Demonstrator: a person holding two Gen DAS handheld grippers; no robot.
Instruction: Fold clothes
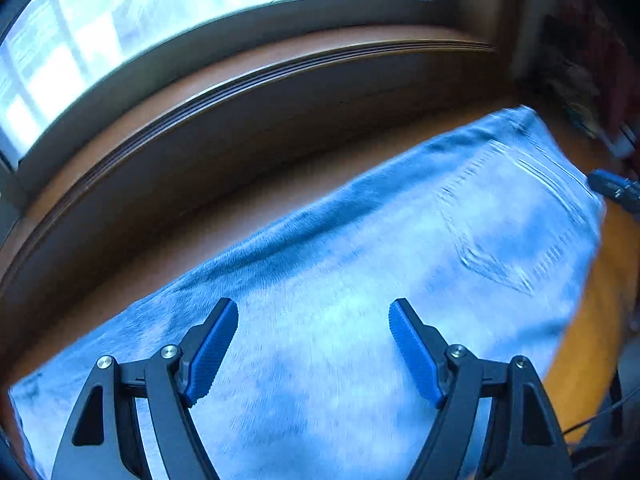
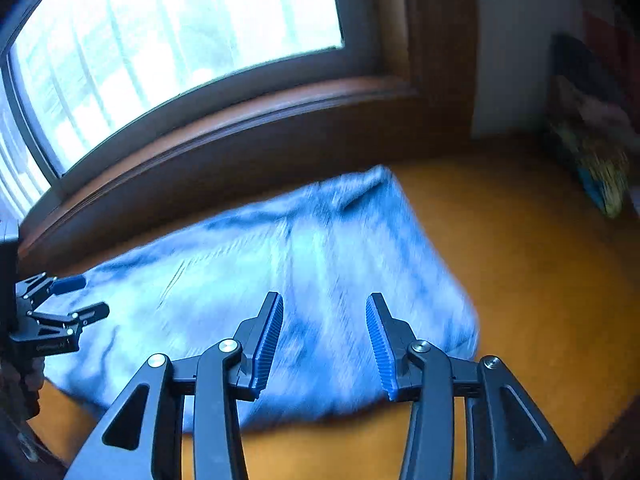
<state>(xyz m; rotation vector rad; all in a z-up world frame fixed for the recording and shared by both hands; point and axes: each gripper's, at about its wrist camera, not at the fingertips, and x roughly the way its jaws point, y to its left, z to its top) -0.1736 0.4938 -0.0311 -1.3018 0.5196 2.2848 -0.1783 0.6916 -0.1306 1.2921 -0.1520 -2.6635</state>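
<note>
Denim, pale blue and folded, lies flat on the orange-brown bench [image 2: 520, 280]: the jeans [image 2: 280, 280] sit along the far edge, just below the dark wooden window sill [image 2: 240, 128], with bare bench to their right and along the near edge. A back pocket with stitching [image 1: 516, 236] faces up toward the right end of the jeans in your left wrist view. Your left gripper [image 1: 314, 344] hangs over the left part of the cloth, its jaws spread wide and holding nothing; the blue ribbed pads [image 1: 212, 352] show daylight between them. Your right gripper [image 2: 325, 344] hangs over the near right part of the jeans, its jaws likewise apart and empty. Whether either set of fingertips touches the fabric cannot be told; both views are smeared with motion blur. From the right wrist, your left gripper appears at the left border, over the jeans' left end. A bright window [image 2: 160, 40] fills the upper part of both views, and a blurred, colourful object [image 2: 592, 168] stands at the far right corner of the bench.
</note>
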